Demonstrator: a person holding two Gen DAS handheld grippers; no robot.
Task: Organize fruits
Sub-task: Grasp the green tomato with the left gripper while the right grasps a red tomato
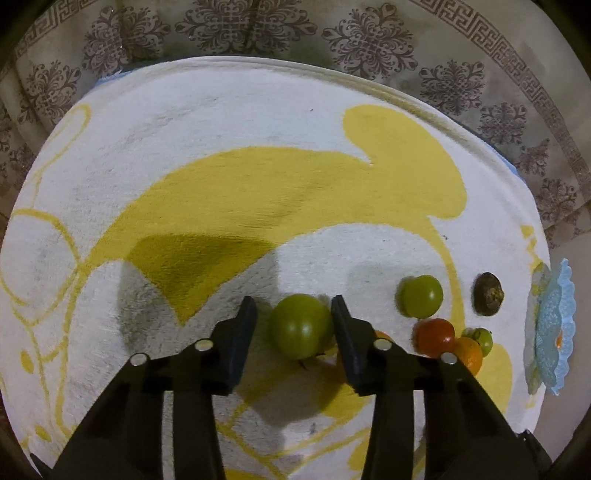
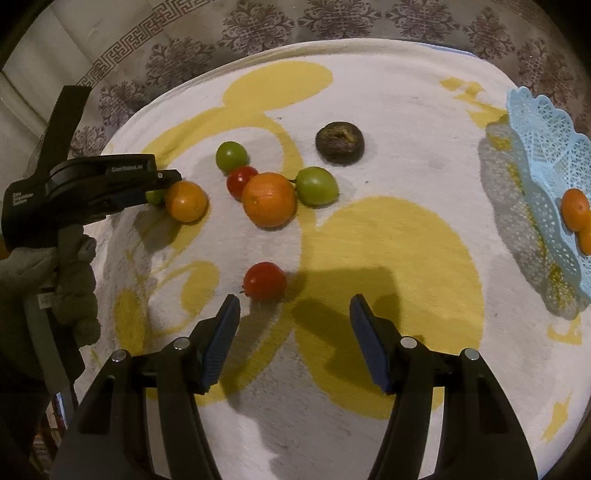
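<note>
A large green fruit [image 1: 301,326] lies on the white-and-yellow cloth [image 1: 221,122] between the fingers of my left gripper [image 1: 293,301]. The right pad touches its side, while a thin strip of cloth shows between the fruit and the left pad. From the right wrist view, the left gripper [image 2: 162,186] sits beside an orange [image 2: 184,201]. My right gripper [image 2: 294,299] hangs open over a yellow patch with nothing between its fingers. A red fruit [image 2: 264,280] lies just beyond its left fingertip. A light blue lace basket [image 2: 543,155] at the right edge holds oranges [image 2: 574,208].
In the middle of the cloth lie a big orange [image 2: 269,199], two green fruits [image 2: 231,156] [image 2: 317,190], a red fruit [image 2: 241,181] and a dark brown shrivelled fruit [image 2: 340,147]. A gloved hand [image 2: 74,277] holds the left gripper. A patterned carpet [image 2: 258,22] surrounds the cloth.
</note>
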